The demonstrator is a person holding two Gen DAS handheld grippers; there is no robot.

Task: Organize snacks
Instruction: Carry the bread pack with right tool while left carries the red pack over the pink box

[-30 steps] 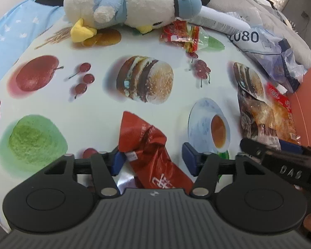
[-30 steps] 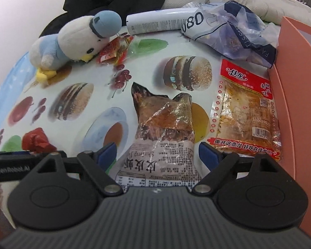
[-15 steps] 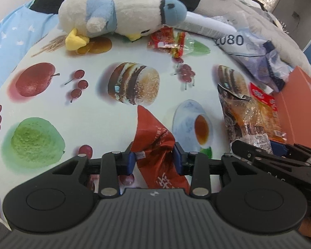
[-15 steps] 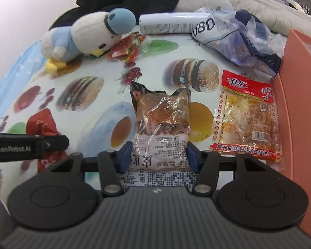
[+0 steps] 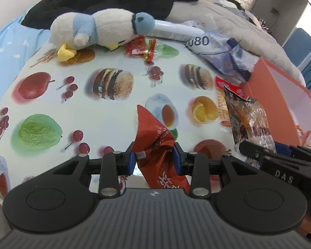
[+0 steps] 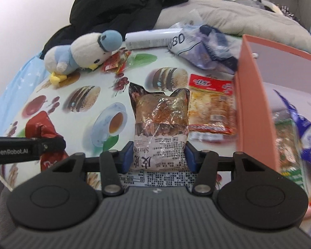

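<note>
My left gripper (image 5: 153, 160) is shut on a red snack packet (image 5: 154, 143) and holds it above the printed tablecloth (image 5: 51, 101). My right gripper (image 6: 159, 158) is shut on a brown shrimp snack bag (image 6: 160, 122), lifted off the table. The bag also shows in the left wrist view (image 5: 248, 120), and the red packet in the right wrist view (image 6: 44, 130). An orange box (image 6: 253, 112) stands at the right with several snack packs inside (image 6: 296, 137). A red-topped yellow snack pack (image 6: 211, 105) lies beside the box.
A plush bird (image 5: 99, 27) lies at the far edge with small red candy packets (image 5: 142, 47) next to it. A white tube (image 6: 149, 39) and a crumpled blue-grey plastic bag (image 6: 203, 47) sit at the back. Black clothing and grey bedding lie behind.
Both grippers closed on their packets and lifted them. Both views pulled back and up, and the orange box's inside came into the right wrist view.
</note>
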